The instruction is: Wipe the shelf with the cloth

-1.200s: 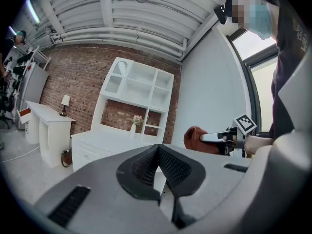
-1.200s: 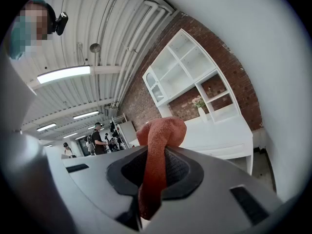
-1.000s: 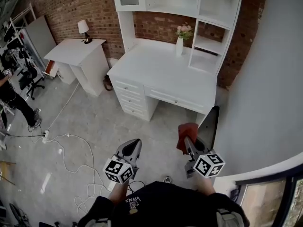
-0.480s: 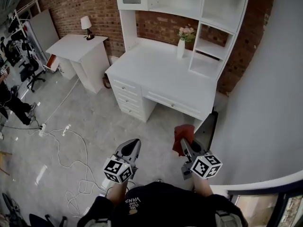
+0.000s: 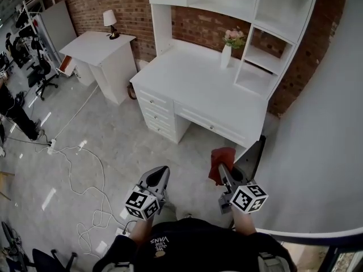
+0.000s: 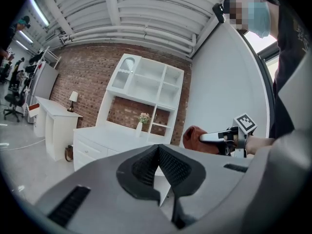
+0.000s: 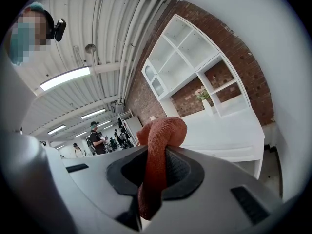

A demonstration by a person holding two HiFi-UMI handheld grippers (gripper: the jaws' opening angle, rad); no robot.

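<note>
The right tongs (image 7: 155, 177) are staying clamped on the rust-red cloth (image 7: 159, 145), which is bunching up above the pads and trailing down between them. That grip is not changing at all. The left tongs (image 6: 160, 172) are riding along with their pads together and nothing between them. In the head view both are hanging low in front of the person over the grey floor (image 5: 108, 152), much where they were a second ago.

What is changing is the room around them. The white desk (image 5: 198, 92) is sliding rightward and growing a little in the head view, so the person seems to be walking in on it, though some of that may only be the head turning. The shelf (image 5: 266, 10) above the desk, with the flower vase (image 5: 226, 54) beside its lower cubbies, is still well apart from the cloth.

So this is looking like the approach leg: cloth secured, no wiping yet, and the right arm still needing to lift and reach toward the shelf.
</note>
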